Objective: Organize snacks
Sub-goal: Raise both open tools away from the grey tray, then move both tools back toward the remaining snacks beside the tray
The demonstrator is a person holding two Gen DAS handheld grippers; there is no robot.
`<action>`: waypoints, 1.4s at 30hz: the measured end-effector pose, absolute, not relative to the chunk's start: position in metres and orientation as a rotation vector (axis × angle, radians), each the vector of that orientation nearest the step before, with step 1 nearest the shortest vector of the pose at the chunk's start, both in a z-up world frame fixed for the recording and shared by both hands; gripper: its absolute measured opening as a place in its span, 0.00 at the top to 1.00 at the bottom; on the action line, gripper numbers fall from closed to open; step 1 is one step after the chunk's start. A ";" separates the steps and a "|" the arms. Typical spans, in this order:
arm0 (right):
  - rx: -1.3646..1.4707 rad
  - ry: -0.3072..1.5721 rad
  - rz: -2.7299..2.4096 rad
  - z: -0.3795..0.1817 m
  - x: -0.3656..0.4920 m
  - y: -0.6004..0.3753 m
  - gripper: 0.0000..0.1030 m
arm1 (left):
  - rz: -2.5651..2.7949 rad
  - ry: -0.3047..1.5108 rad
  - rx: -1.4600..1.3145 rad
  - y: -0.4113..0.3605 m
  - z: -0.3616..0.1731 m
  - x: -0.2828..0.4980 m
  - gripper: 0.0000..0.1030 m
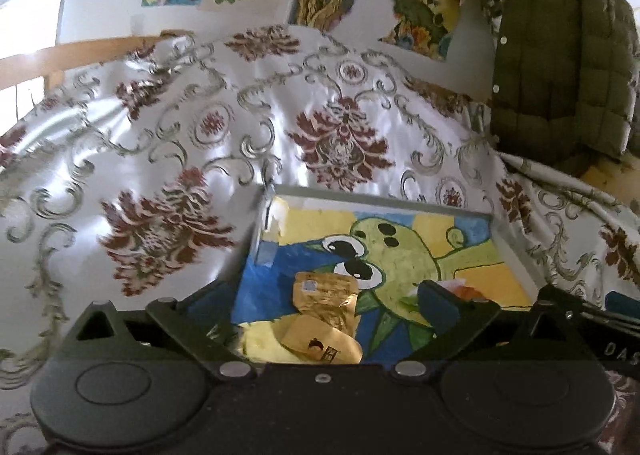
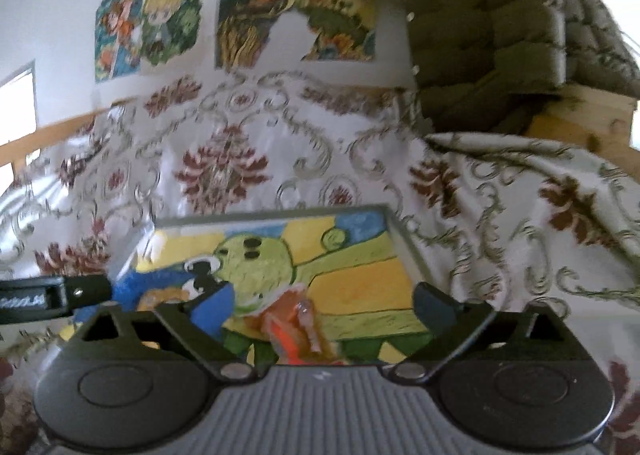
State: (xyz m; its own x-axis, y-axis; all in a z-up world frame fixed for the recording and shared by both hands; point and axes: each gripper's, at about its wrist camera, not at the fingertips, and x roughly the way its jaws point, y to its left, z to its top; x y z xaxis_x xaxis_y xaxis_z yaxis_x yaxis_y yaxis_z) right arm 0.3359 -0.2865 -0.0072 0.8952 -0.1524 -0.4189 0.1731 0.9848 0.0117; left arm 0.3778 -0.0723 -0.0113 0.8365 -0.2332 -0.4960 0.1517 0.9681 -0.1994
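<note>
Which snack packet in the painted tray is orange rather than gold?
The orange packet, lying below the right hand-held gripper; the two gold packets lie further left.

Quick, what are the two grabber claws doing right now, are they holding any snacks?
Left gripper: open, holding nothing; gold snack packets lie in the tray.
Right gripper: open, holding nothing; orange snack packet lies below.

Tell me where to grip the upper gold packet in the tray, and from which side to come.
Grip the gold packet across its two side edges, coming down from above: it lies nearly flat on the tray, overlapping a second gold packet.
</note>
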 end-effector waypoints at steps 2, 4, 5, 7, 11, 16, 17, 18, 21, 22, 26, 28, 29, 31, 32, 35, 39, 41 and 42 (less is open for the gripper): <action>0.050 0.419 -0.168 0.001 0.327 -0.287 0.00 | -0.202 0.536 -0.151 -0.068 -0.003 0.367 0.01; 0.049 0.408 -0.169 0.008 0.317 -0.287 0.00 | -0.206 0.519 -0.138 -0.065 0.006 0.355 0.01; 0.052 0.400 -0.172 0.011 0.311 -0.286 0.00 | -0.207 0.509 -0.131 -0.063 0.009 0.349 0.01; 0.071 0.381 -0.177 0.017 0.296 -0.287 0.00 | -0.204 0.482 -0.117 -0.059 0.016 0.332 0.01; 0.103 0.356 -0.184 0.026 0.265 -0.287 0.00 | -0.190 0.452 -0.095 -0.054 0.022 0.300 0.01; 0.103 0.315 -0.194 0.034 0.218 -0.283 0.00 | -0.157 0.378 -0.065 -0.052 0.030 0.253 0.01; 0.103 0.313 -0.193 0.035 0.211 -0.282 0.00 | -0.159 0.369 -0.054 -0.051 0.031 0.244 0.01; 0.103 0.309 -0.192 0.036 0.203 -0.282 0.00 | -0.161 0.363 -0.044 -0.050 0.031 0.236 0.01; 0.103 0.307 -0.196 0.037 0.181 -0.280 0.00 | -0.161 0.344 -0.008 -0.044 0.031 0.208 0.01; 0.107 0.307 -0.200 0.037 0.172 -0.280 0.00 | -0.155 0.342 -0.003 -0.041 0.030 0.201 0.01; 0.113 0.318 -0.208 0.034 0.144 -0.276 0.00 | -0.132 0.384 -0.008 -0.025 0.027 0.175 0.01; 0.110 0.324 -0.203 0.032 0.131 -0.272 0.00 | -0.116 0.401 -0.021 -0.016 0.025 0.162 0.01; 0.106 0.327 -0.200 0.031 0.125 -0.269 0.00 | -0.113 0.410 -0.026 -0.013 0.024 0.157 0.01; 0.098 0.333 -0.193 0.030 0.114 -0.265 0.00 | -0.109 0.438 -0.029 -0.007 0.020 0.145 0.01; 0.094 0.338 -0.191 0.028 0.108 -0.262 0.00 | -0.105 0.452 -0.028 -0.005 0.018 0.142 0.01; 0.107 0.356 -0.186 0.024 0.092 -0.256 0.00 | -0.100 0.483 -0.009 -0.003 0.011 0.127 0.01; 0.135 0.388 -0.196 0.016 0.074 -0.252 0.00 | -0.096 0.516 -0.012 -0.004 0.007 0.111 0.01; 0.138 0.400 -0.200 0.014 0.066 -0.250 0.00 | -0.115 0.531 -0.020 -0.005 0.005 0.102 0.01; 0.139 0.403 -0.203 0.013 0.062 -0.251 0.00 | -0.127 0.531 -0.019 -0.007 0.003 0.097 0.01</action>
